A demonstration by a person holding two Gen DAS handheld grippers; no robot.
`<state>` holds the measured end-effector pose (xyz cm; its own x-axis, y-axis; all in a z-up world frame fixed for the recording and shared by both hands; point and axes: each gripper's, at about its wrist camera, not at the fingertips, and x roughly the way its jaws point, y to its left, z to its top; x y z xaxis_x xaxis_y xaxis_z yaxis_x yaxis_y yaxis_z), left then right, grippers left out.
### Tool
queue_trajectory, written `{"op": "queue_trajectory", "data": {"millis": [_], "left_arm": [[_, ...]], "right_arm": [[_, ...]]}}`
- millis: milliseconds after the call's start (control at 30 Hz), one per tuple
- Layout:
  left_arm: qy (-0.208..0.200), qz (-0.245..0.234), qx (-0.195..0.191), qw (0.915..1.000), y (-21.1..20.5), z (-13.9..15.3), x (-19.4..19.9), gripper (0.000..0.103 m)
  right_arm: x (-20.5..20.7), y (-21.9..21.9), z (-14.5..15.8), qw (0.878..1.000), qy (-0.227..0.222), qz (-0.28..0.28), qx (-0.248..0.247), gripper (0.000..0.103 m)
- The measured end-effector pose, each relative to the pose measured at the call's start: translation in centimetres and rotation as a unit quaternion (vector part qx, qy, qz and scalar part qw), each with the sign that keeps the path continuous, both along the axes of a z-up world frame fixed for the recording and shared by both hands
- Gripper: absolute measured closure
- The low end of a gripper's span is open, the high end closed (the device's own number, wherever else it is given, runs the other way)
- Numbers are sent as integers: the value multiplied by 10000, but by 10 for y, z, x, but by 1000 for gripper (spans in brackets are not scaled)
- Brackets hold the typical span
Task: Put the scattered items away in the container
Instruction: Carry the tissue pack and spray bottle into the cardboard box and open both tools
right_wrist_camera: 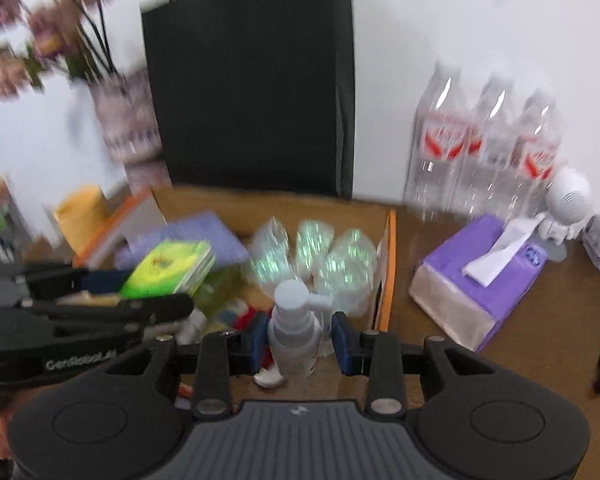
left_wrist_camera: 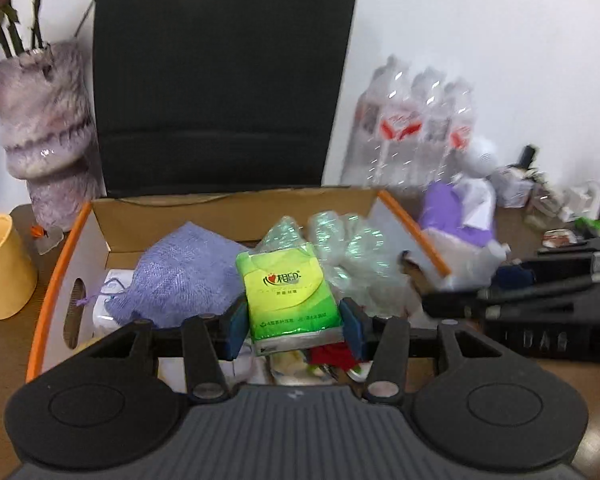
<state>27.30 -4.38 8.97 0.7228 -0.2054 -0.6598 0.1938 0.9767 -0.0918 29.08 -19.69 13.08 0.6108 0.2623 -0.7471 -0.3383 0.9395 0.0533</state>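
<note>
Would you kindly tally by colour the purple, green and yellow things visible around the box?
Purple: 3 – mesh pouch, tissue box, vase
Green: 1 – tissue pack, gripped by the left gripper
Yellow: 1 – cup
Total: 5

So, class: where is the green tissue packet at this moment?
In the left wrist view the green tissue packet sits centre, clamped in the left gripper, above the open cardboard box, right of the purple mesh pouch.
</note>
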Motion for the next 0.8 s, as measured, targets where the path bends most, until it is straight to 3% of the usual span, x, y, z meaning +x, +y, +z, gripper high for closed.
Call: {"op": "queue_trajectory", "data": {"millis": [100, 167, 200, 233, 267, 367, 433, 600, 700, 800], "left_arm": [[267, -134, 258, 9992, -10, -16, 20, 49], [317, 101, 497, 9982, -13, -26, 31, 37], [348, 304, 540, 9975, -11, -30, 35, 23], [404, 527, 495, 9966, -6, -32, 37, 18], [433, 655, 352, 9963, 0, -34, 36, 18], [389, 638, 192, 9970, 8, -32, 30, 14], [470, 797, 229, 9954, 9, -29, 30, 8], [501, 1081, 7, 9929, 23, -9, 23, 5], [420, 843, 104, 9955, 22, -1, 12, 3], [252, 597, 351, 9973, 18, 4, -3, 0]], "right_arm": [[23, 9, -14, 9984, 477, -12, -299, 70], [34, 15, -23, 9970, 644, -108, -426, 69], [39, 16, -26, 9965, 647, -197, -488, 68], [43, 17, -29, 9960, 635, -295, -549, 62], [44, 16, -30, 9962, 589, -379, -520, 54], [38, 4, -33, 9977, 519, -427, 4, 46], [37, 0, -32, 9977, 496, -436, 180, 42], [33, 1, -18, 9979, 286, -390, 423, 40], [25, 0, -4, 9974, 63, -415, 587, 35], [15, -1, 8, 9967, 60, -438, 674, 22]]}}
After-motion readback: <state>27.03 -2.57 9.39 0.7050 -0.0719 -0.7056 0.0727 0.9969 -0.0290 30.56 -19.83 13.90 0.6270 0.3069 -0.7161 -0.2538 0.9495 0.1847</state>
